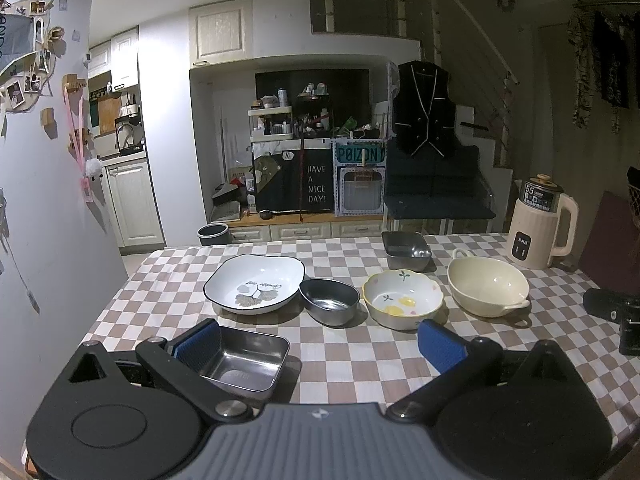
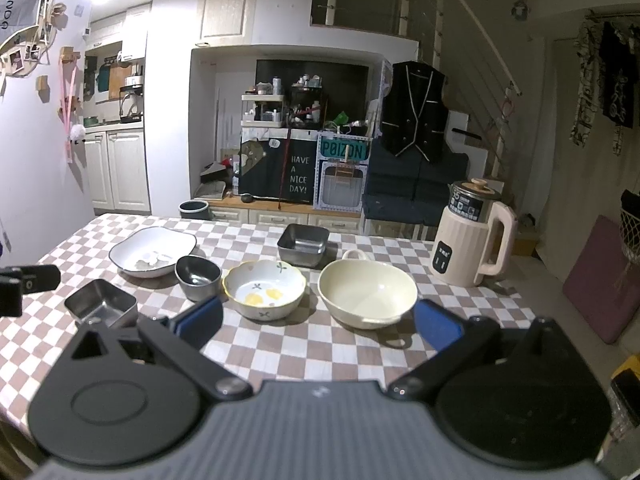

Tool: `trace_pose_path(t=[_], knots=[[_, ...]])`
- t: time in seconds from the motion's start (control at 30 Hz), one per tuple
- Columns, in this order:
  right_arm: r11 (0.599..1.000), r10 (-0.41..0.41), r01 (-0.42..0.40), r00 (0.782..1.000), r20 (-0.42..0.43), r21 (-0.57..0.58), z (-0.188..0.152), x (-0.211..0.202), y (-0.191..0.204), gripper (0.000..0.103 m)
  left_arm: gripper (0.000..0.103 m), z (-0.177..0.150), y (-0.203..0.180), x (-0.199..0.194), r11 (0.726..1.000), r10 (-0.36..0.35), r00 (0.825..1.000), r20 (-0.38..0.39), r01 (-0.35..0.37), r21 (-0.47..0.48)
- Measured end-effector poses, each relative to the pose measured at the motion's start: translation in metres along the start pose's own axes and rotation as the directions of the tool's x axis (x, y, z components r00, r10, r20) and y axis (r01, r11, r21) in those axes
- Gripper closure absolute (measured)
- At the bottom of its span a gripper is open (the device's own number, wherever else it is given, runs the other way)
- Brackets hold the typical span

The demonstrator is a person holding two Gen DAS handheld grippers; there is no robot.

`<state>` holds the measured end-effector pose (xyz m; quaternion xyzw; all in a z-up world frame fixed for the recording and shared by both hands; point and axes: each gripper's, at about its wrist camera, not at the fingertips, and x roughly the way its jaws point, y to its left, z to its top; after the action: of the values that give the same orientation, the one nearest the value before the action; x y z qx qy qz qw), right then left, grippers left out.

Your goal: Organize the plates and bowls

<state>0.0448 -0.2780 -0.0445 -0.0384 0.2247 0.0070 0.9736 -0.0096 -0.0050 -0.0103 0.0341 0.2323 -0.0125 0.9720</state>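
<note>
On the checked tablecloth stand a white square plate [image 1: 256,282] [image 2: 154,256], a small round steel bowl [image 1: 330,300] [image 2: 198,276], a flowered white bowl [image 1: 402,298] [image 2: 264,294], a cream handled bowl [image 1: 486,286] [image 2: 366,292], a far square steel dish [image 1: 406,250] [image 2: 303,244] and a near square steel dish [image 1: 244,362] [image 2: 102,308]. My left gripper [image 1: 320,340] is open, its left finger [image 1: 200,342] beside the near steel dish's left rim. My right gripper [image 2: 318,322] is open above the cloth in front of the flowered and cream bowls.
A cream electric kettle [image 1: 542,224] [image 2: 474,234] stands at the table's far right corner. The other gripper's black body shows at the right edge [image 1: 616,312] and at the left edge [image 2: 24,284]. A wall runs along the table's left side; cabinets stand behind.
</note>
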Motion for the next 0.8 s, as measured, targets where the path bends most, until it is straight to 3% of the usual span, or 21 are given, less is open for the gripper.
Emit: trace_pose_path(t=[0.8], knots=[[1.000,-0.003,0.003,1.000,-0.012,-0.008,0.0001,0.0015,0.0017,0.000,0.000,-0.0044,0.0001,0.0026,1.000,-0.001,1.000,-0.028,0.001,-0.011]])
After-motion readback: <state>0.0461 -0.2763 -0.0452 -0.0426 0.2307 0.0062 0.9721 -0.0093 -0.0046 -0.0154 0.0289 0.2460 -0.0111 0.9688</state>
